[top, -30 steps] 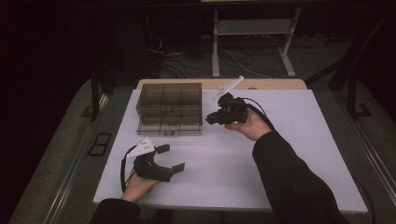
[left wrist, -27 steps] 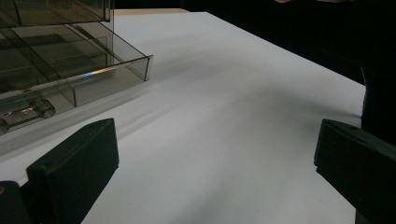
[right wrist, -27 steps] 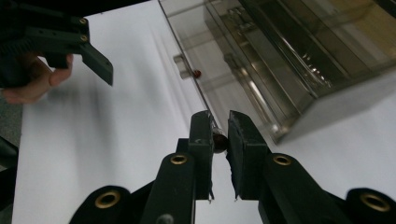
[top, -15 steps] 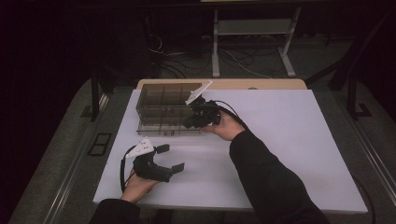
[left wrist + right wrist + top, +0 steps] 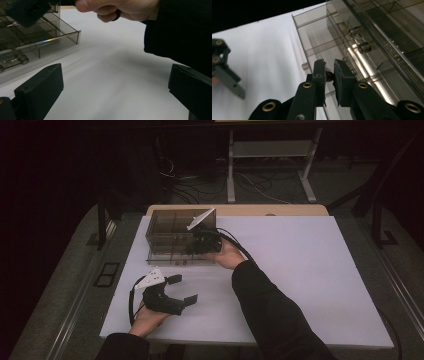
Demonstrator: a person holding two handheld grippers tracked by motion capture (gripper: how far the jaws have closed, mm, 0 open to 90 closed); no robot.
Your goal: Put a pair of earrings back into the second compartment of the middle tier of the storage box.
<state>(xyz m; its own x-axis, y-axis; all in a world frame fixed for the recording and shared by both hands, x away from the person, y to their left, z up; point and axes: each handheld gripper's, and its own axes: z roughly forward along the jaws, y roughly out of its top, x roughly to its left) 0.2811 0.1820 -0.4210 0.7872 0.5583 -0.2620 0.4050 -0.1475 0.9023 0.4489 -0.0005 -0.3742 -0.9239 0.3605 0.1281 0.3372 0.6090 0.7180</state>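
The right gripper (image 5: pixel 329 75) is pinching a small dark knob (image 5: pixel 329 75) on the smoky transparent plastic drawer organizer (image 5: pixel 170 237), directly ahead of it.

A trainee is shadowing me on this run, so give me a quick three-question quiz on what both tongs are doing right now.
1. True or false: the left tongs are wide open over the white table.
2. What do the right tongs pinch? A) a small dark object B) a cable C) nothing
3. Fill in: the right tongs are at the front of the tinted see-through ____ with compartments.

Key: 1 true; 2 A; 3 box.
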